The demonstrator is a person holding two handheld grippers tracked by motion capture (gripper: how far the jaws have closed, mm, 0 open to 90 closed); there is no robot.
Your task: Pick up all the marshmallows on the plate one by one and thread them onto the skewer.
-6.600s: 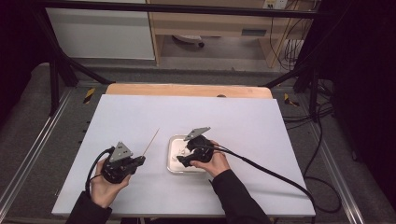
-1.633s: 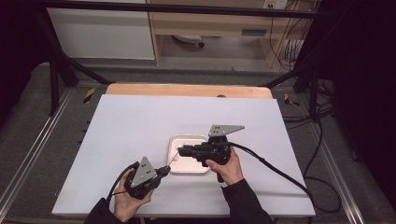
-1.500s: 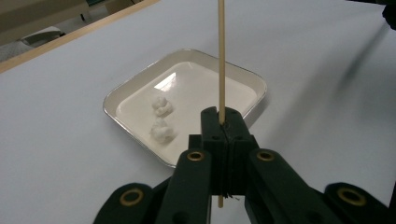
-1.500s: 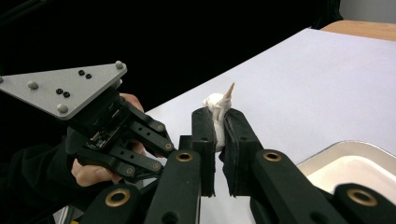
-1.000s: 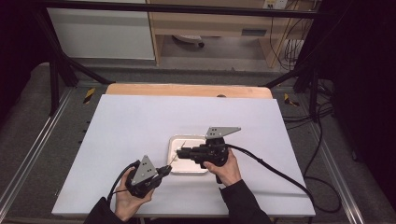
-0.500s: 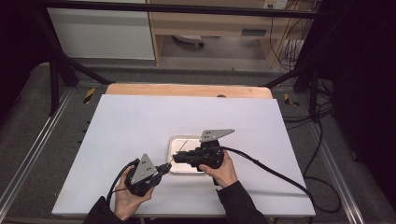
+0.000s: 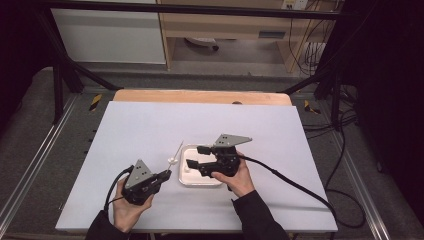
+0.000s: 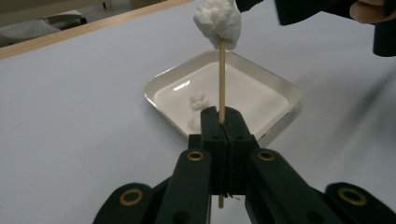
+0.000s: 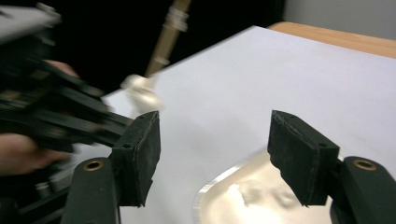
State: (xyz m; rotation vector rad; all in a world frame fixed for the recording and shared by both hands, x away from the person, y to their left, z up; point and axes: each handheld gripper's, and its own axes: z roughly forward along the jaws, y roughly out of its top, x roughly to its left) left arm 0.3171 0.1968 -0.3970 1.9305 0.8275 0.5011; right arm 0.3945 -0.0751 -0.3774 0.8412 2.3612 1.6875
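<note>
Left hand-held gripper (image 8: 223,122) is clamped tight on a thin wooden stick (image 8: 222,79); jaws meet around its lower end. A cotton wad (image 8: 218,19) sits on the stick tip. From above, the stick (image 7: 177,150) angles up and away from the left hand-held gripper (image 7: 166,175), wad (image 7: 172,160) partway along it, just left of the tray (image 7: 186,181).

Right hand-held gripper (image 9: 215,158) has just been opening: jaws stand wide, nothing between the pads. It hovers over the tray (image 9: 210,193); from above, right hand-held gripper (image 7: 196,156) is over the tray's near-left part. More cotton (image 8: 198,100) lies in the tray (image 8: 280,91), centre-bench.

Looks like the step is winding cotton onto the stick; the wad seems just let go.

To do it well, my read:
- Keep the left grip firm and low on the stick, so the tip doesn't wobble.
- Bring the stick tip to the tray, not the other way round.
- Pinch a small tuft with the right pads; a big clump probably won't wrap tight.
- Roll the stick while the right side holds the cotton lightly.
- Keep the right jaws clear of the stick itself.

No brands, labels or readable writing on the gear or the bench (image 7: 150,125).
</note>
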